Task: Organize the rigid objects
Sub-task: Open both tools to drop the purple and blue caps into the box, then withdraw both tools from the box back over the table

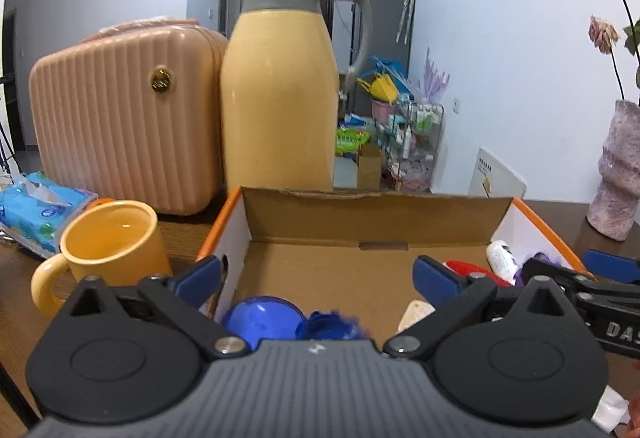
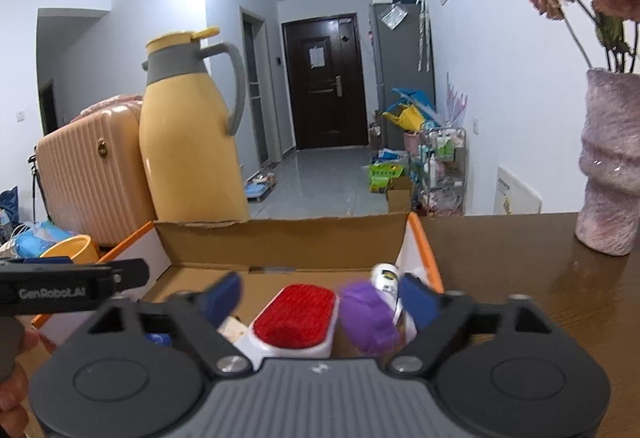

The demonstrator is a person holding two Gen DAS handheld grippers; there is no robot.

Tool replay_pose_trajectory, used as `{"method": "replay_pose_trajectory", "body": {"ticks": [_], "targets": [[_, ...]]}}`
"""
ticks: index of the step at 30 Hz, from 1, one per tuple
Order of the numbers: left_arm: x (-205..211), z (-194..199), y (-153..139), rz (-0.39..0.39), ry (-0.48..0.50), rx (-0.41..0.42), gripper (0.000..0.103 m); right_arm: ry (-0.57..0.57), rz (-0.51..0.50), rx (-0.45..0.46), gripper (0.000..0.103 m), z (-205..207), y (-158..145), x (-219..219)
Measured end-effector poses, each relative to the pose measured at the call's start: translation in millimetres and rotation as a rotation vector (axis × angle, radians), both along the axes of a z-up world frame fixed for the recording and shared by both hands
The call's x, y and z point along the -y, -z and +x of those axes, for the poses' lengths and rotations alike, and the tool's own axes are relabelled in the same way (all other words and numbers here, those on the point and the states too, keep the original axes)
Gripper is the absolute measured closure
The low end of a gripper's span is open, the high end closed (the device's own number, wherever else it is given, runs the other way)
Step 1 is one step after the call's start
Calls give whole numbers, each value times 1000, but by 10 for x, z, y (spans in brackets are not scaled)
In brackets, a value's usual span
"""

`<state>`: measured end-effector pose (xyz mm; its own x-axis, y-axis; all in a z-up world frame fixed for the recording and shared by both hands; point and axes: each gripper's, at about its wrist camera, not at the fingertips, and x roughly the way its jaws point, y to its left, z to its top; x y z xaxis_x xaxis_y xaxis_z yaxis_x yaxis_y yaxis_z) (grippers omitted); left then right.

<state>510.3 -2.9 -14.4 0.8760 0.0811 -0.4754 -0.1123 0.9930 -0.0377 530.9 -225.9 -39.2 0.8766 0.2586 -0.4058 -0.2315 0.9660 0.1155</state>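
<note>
Purple blurred object (image 2: 370, 320) sits between the spread right hand-held gripper (image 2: 320, 298); left hand-held gripper (image 1: 318, 274) spread too.

My left tongs (image 1: 316, 276) and right tongs (image 2: 320, 296) are black with blue pads, silver screws, and a ribbed grey middle.

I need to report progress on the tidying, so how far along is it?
Already in the cardboard box: a red brush, a white bottle, a purple item and blue pieces. Nothing is in hand: the left tool and right tool stand open over the box. The yellow mug still sits outside on the table.
</note>
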Motion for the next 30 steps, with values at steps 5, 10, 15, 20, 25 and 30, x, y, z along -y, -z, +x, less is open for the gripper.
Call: {"method": "replay_pose_trajectory", "body": {"ticks": [5,10,15,20,25,30], "targets": [[-71,-5,-11,-23,-18,0,0,29,1,9,0,-24,-8,41],[-113,24,15,-26,-40,-15,0,32,-6,5,0,-16,-5,45],[-123,35,25,-30,-43,-24,0,25,-14,5,0,-29,-12,29],[-125,33,13,-32,-41,-20,0,25,-20,8,0,-44,-13,16],[-118,-5,-5,-28,-50,0,0,33,-16,23,0,-99,-39,18],[-165,-116,-45,-55,-70,40,0,45,-13,63,0,-274,-49,58]]}}
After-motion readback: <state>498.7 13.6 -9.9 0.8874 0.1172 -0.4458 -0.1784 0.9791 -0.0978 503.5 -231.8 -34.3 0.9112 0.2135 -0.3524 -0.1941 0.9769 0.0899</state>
